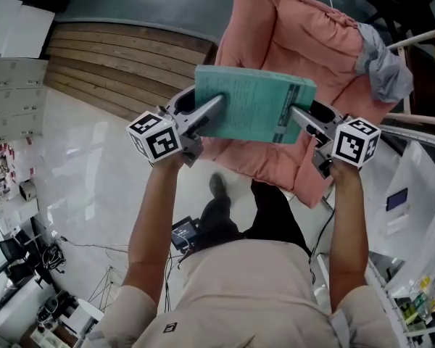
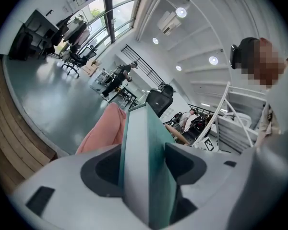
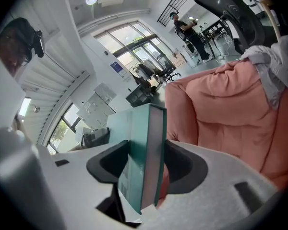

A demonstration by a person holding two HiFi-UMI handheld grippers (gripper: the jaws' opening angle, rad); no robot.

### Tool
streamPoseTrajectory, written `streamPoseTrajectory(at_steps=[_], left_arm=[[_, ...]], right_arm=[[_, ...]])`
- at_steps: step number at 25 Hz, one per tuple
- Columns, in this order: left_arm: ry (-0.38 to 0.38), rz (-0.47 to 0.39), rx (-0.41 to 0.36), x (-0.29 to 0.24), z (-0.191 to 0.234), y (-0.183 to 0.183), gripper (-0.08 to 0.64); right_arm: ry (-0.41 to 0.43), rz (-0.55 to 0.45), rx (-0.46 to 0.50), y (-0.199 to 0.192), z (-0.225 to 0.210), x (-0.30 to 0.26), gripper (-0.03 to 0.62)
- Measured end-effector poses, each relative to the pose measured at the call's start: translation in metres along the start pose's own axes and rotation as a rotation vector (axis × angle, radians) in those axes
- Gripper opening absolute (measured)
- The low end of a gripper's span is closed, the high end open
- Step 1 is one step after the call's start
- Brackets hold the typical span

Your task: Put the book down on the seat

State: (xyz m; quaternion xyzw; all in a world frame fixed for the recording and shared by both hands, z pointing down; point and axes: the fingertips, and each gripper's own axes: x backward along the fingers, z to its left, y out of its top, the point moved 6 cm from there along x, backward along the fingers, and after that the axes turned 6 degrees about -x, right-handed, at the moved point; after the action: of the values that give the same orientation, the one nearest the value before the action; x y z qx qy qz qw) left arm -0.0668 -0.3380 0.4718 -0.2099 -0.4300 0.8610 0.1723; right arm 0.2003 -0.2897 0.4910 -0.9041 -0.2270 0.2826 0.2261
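A teal book [image 1: 254,104] hangs in the air over the seat of a pink armchair [image 1: 304,49]. My left gripper [image 1: 216,104] is shut on the book's left edge and my right gripper [image 1: 296,114] is shut on its right edge. In the left gripper view the book [image 2: 137,143] stands on edge between the jaws of the left gripper [image 2: 143,169], with both pads against it and the armchair [image 2: 103,133] behind. In the right gripper view the book [image 3: 156,133] sits the same way in the right gripper [image 3: 146,164], close to the armchair's cushion [image 3: 225,104].
A grey cloth [image 1: 384,67] lies over the armchair's right arm. A wooden frame [image 1: 420,42] stands to the right of the chair, with a white table [image 1: 413,187] nearer me. Wooden steps [image 1: 109,64] run along the far left, and the glossy floor lies below.
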Motion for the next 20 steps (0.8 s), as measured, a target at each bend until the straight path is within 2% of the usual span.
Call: streamPoseTrajectory(at_steps=[4,13,17,20], left_arm=[[0.051,0.053,0.025,-0.025,0.028,-0.026,0.255],[0.158,0.233,0.054,-0.093,0.078,-0.098,0.276],[0.220,0.349,0.012,-0.116,0.094,-0.133,0.278],[0.237,0.369,0.045,-0.131,0.107,-0.156,0.278]], right_arm=[[-0.018,0.015,-0.044,-0.008,-0.040,-0.016,0.218],[-0.093,0.080,-0.111,-0.033,-0.139,-0.034,0.216],[-0.135,0.102,-0.089,-0.045,-0.172,-0.037,0.204],[-0.138,0.099,-0.133,-0.056,-0.200,-0.042,0.204]])
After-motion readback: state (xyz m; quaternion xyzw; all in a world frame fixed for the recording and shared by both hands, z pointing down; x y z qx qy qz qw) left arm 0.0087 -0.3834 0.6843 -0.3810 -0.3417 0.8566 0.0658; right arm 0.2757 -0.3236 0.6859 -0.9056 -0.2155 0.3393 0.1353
